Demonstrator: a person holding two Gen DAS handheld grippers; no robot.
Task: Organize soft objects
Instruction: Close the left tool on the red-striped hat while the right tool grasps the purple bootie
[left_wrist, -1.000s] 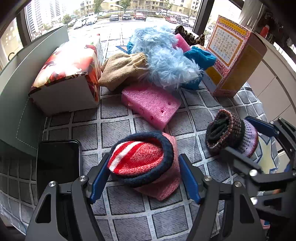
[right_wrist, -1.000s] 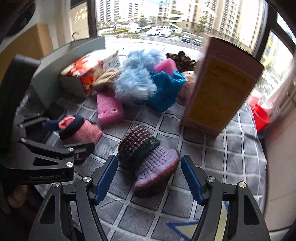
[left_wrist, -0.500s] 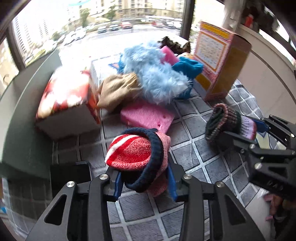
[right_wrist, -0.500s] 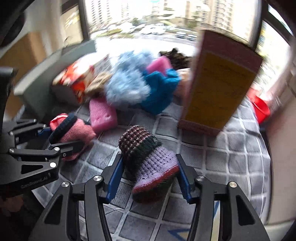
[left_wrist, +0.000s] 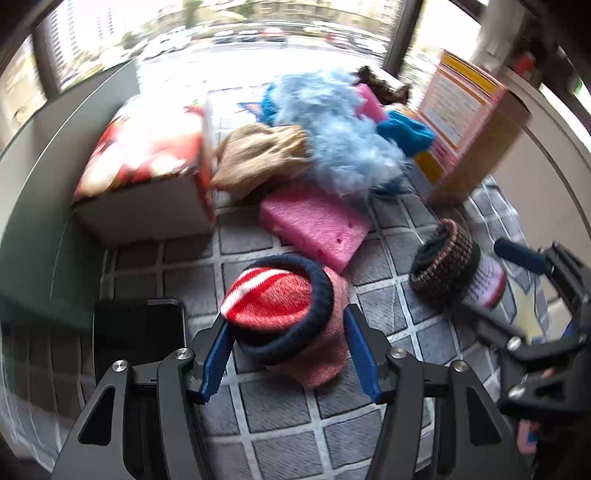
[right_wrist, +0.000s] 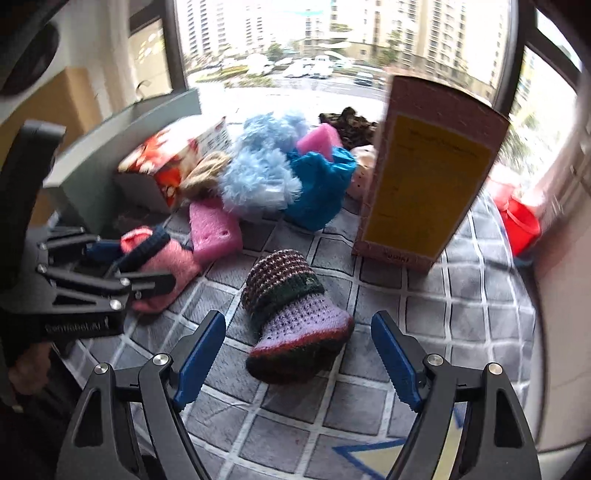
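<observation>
A pink knitted hat (left_wrist: 291, 317) with a navy band and a red-and-white striped lining lies on the grey checked mat, between the fingers of my left gripper (left_wrist: 286, 354), which is open around it. It also shows in the right wrist view (right_wrist: 159, 266). A purple knitted hat (right_wrist: 295, 321) with a dark striped band lies between the fingers of my right gripper (right_wrist: 297, 360), which is open wide. That hat also shows in the left wrist view (left_wrist: 454, 269).
A pile of soft things lies at the back: pink sponge (left_wrist: 314, 221), blue fluffy item (left_wrist: 340, 136), tan knit (left_wrist: 258, 155), teal cloth (right_wrist: 321, 184). A red-and-white box (left_wrist: 147, 173) stands left, a tall pink-yellow box (right_wrist: 424, 173) right. A black phone (left_wrist: 138, 332) lies left.
Both grippers were shut on their hats half a second ago and have now opened. The hats rest on the mat between the fingers.
</observation>
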